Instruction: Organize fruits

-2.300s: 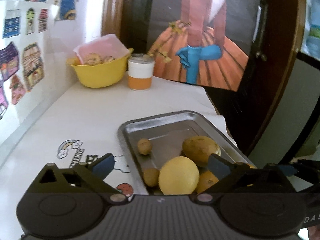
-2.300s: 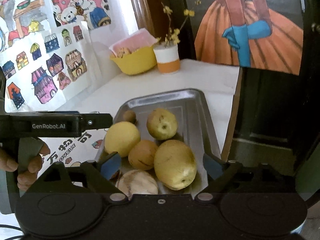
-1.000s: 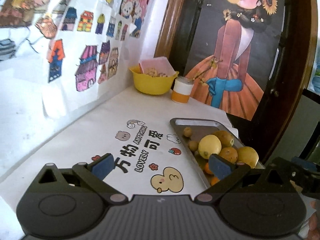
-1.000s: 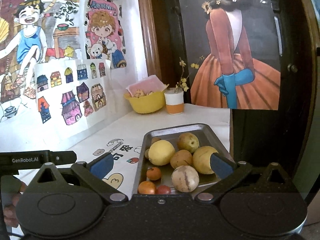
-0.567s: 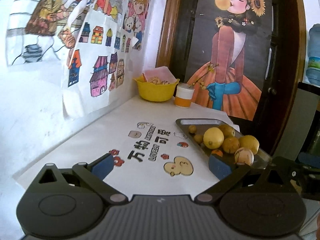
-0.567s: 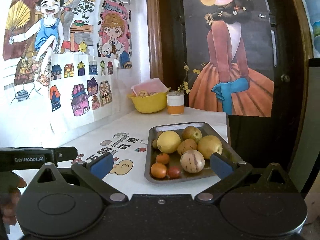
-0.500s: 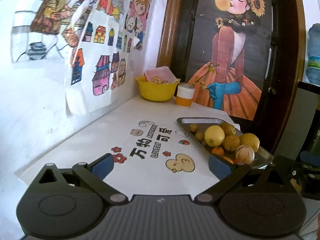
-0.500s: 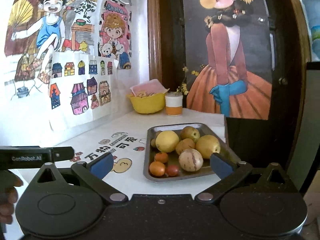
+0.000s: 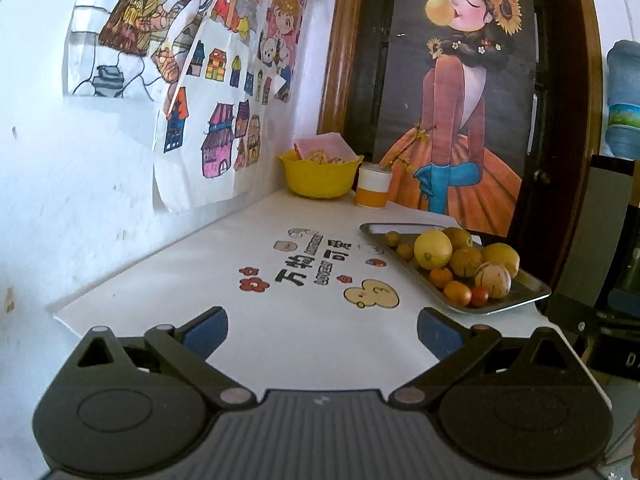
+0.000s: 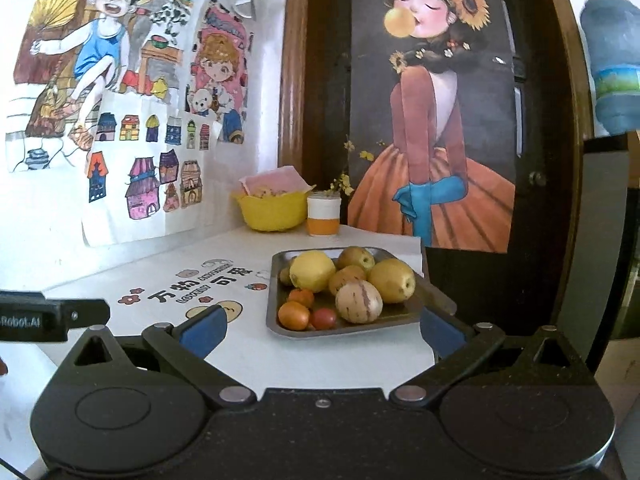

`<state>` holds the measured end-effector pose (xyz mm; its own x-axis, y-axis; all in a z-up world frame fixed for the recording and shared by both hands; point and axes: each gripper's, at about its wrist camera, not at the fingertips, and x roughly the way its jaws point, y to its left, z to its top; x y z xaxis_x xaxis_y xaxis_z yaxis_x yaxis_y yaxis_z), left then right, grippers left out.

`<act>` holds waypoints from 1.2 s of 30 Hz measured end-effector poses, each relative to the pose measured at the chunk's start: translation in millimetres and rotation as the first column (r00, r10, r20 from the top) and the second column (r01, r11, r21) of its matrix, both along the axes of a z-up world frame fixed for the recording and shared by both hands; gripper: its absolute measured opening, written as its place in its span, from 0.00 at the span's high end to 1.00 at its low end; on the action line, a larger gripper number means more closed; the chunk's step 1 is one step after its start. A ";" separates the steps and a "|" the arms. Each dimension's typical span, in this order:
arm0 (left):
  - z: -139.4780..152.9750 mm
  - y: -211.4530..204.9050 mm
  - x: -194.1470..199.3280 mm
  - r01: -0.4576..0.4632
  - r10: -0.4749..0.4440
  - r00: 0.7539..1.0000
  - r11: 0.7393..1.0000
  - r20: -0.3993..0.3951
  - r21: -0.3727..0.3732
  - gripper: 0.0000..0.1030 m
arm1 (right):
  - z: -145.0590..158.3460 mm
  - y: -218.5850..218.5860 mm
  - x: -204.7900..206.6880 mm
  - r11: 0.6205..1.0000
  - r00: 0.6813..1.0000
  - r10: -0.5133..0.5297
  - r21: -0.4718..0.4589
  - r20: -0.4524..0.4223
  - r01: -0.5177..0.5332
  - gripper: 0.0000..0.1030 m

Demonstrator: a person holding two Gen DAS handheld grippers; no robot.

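Right wrist view is showing the right gripper (image 10: 320, 330) hanging with its blue pads spread wide and nothing between them, low in the frame. Just beyond it, at the centre, the metal tray (image 10: 400, 316) is sitting near the right edge of the white table (image 10: 248, 344), and every fruit I can see is lying inside it — a lemon (image 10: 312, 271), a striped melon-like fruit (image 10: 358, 303), a yellow pear (image 10: 392, 280), small orange fruits (image 10: 294, 316) and a little red one (image 10: 323, 318) at the front. No fruit is lying loose on the tabletop in either view, so to my eye the gathering is looking finished, or nearly so; whether any sorting within the tray is wanted I cannot tell.

Left wrist view is showing the left gripper (image 9: 322, 332) likewise spread and empty at the bottom of the frame, with the printed table covering stretching bare ahead of it and the tray sitting at centre right. The tray's right rim is lying close to the table's drop-off beside the dark door, so room is tight on that side — the left half of the table is giving plenty of open space. Farther back, in the corner, a yellow bowl (image 10: 270, 210) and an orange-and-white cup (image 10: 323, 216) are standing side by side, well apart from the tray, against the wall of drawings.
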<state>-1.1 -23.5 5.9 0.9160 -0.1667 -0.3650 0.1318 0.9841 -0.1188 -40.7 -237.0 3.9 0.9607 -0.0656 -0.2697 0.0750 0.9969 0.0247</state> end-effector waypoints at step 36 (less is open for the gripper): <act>-4.5 3.1 -1.8 0.000 0.000 1.000 1.000 -0.023 -0.008 0.00 | -2.5 6.0 -1.1 0.999 0.999 0.032 -0.010 -0.012 -0.032 0.01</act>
